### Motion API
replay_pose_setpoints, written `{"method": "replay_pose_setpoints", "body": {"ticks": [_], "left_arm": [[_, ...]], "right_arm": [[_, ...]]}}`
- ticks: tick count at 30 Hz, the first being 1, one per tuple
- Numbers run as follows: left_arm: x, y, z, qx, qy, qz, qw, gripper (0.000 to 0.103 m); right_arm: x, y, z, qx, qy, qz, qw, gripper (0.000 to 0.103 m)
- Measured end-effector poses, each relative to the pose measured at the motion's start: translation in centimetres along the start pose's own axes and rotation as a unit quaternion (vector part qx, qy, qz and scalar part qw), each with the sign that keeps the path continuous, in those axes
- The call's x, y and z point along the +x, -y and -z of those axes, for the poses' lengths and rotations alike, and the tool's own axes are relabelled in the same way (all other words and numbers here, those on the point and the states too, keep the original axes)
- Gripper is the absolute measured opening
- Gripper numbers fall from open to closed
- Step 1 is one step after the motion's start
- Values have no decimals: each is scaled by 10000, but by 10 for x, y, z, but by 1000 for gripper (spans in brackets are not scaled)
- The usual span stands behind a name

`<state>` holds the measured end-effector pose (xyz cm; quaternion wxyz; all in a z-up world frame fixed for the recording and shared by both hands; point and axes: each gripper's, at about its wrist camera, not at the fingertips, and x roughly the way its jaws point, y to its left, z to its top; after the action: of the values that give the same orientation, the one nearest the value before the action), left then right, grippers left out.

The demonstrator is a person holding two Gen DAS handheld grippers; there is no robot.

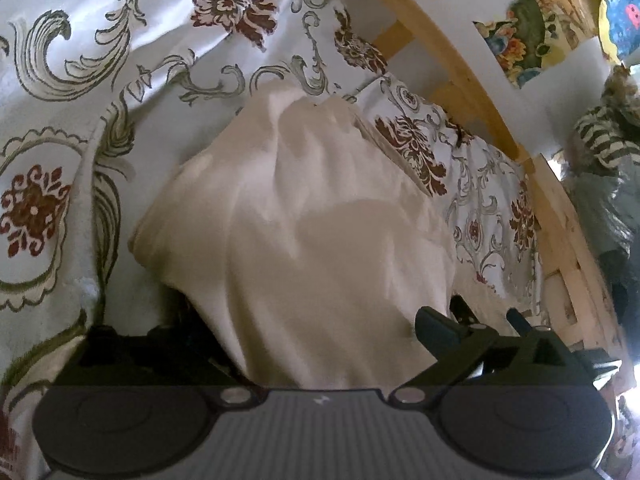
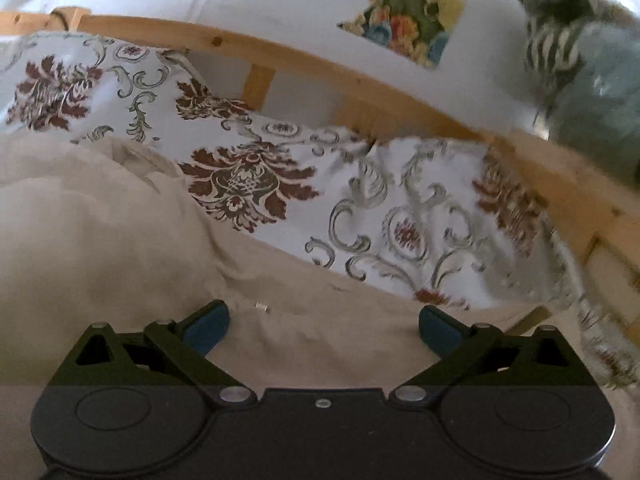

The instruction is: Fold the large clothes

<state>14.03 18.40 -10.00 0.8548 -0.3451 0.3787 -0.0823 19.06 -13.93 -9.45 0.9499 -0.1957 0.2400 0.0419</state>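
A large cream garment [image 1: 304, 216] lies bunched on a bed with a white floral cover [image 1: 60, 120]. In the left wrist view the cloth drapes over my left gripper [image 1: 320, 332]. Its right finger [image 1: 438, 330] shows, the left one is hidden under the cloth, and the jaws stand wide apart. In the right wrist view the same cream garment [image 2: 120, 248] spreads under my right gripper [image 2: 322, 326], whose blue-padded fingers [image 2: 208, 326] stand wide open just above the cloth, holding nothing.
A wooden bed rail [image 2: 320, 68] runs behind the floral cover [image 2: 400, 216], with a white wall and colourful pictures [image 2: 412, 12] beyond. A striped and grey cloth [image 2: 580, 64] hangs at the right. The rail also shows in the left wrist view [image 1: 460, 60].
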Motion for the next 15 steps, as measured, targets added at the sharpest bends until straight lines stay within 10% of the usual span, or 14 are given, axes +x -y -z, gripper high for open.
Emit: {"method": "replay_pose_setpoints", "body": {"ticks": [9, 15], "left_arm": [[-2, -2, 1, -45, 63, -18, 10000, 100], [-10, 14, 11, 576, 315, -191, 9977, 72]], "right_arm": [[-71, 9, 28, 176, 61, 209, 9996, 102], [-65, -2, 51, 461, 79, 290, 9985, 102]]}}
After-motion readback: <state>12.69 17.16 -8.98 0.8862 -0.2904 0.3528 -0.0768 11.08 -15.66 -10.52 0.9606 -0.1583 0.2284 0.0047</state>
